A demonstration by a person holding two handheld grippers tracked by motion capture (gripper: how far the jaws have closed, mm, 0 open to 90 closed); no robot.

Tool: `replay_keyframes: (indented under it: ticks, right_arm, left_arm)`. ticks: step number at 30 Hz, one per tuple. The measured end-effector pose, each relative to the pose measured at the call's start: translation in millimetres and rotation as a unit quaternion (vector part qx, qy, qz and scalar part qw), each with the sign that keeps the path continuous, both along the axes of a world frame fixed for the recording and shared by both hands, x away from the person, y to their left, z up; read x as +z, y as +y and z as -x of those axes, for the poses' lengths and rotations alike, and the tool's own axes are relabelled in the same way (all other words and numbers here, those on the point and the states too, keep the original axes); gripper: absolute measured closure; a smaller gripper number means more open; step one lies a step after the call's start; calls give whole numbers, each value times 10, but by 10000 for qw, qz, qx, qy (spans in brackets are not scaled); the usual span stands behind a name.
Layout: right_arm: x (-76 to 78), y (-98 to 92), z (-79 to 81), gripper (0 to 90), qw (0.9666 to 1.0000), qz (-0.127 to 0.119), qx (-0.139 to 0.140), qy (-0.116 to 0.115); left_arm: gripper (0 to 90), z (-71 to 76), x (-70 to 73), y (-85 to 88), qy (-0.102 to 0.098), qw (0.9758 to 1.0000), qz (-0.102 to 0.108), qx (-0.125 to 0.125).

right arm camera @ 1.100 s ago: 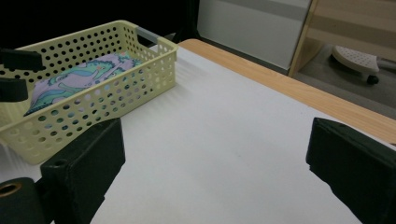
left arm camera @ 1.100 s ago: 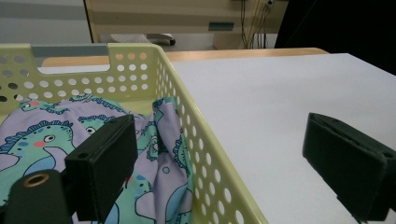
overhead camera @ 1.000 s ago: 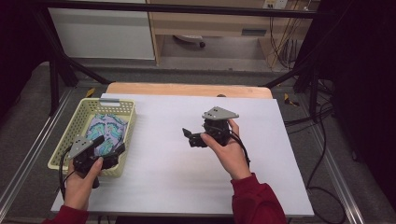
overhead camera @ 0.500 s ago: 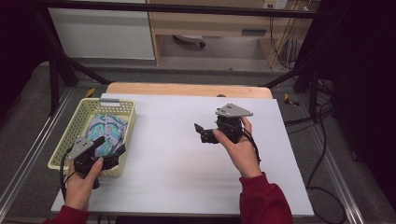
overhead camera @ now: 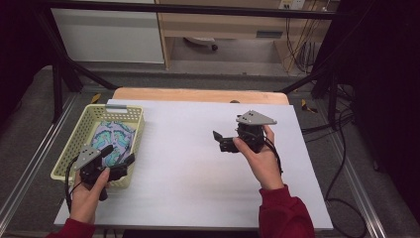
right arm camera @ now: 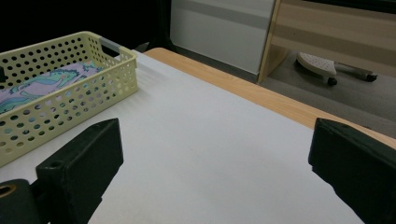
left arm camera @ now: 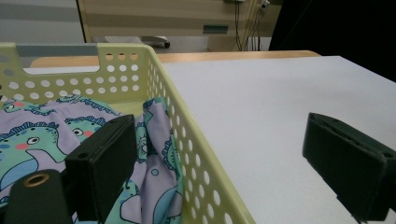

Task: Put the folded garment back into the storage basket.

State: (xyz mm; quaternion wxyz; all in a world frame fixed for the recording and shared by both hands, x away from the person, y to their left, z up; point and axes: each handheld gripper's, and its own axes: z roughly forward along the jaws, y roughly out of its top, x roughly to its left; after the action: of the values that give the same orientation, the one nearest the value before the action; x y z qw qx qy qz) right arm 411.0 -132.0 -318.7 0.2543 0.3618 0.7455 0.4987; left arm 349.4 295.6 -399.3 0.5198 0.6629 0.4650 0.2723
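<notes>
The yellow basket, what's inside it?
Inside the yellow basket lies a crumpled purple cloth printed with green cartoon animals. Whatever might be underneath the cloth is covered, so it cannot be seen.

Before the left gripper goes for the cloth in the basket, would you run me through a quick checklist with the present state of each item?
1. Left gripper open: ok, jaws wide apart.
2. Left gripper empty: ok.
3. Jaws clear of the yellow basket: not ok, they straddle its right wall, one inside, one outside.
4. Patterned cloth within the basket: ok, bunched against that wall.
5. Right gripper out of the way: ok, open over the white table.
6. Cloth snagged on the basket: cannot tell.
</notes>
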Motion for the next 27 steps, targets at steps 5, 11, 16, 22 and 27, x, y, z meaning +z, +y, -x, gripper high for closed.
replay_keyframes:
  ticks: [5,11,16,22,27]
  right_arm:
    - [33,-90,2,39,9999,-74,-92,-49]
    - [62,-206,48,42,9998,-91,-179,-89]
    - [116,-327,111,42,9994,-160,-276,-160]
    - [147,-462,113,45,9987,-231,-407,-179]
    - [171,-550,131,43,9982,-249,-487,-242]
  left_arm:
    - [104,-9,-14,19,36,10000,33,1]
    - [104,-9,-16,28,8,10000,-22,66]
    - [110,-3,-23,23,-7,10000,-43,85]
    - [112,3,-27,43,-49,9999,-66,131]
    - [118,2,-21,47,-86,9998,-73,188]
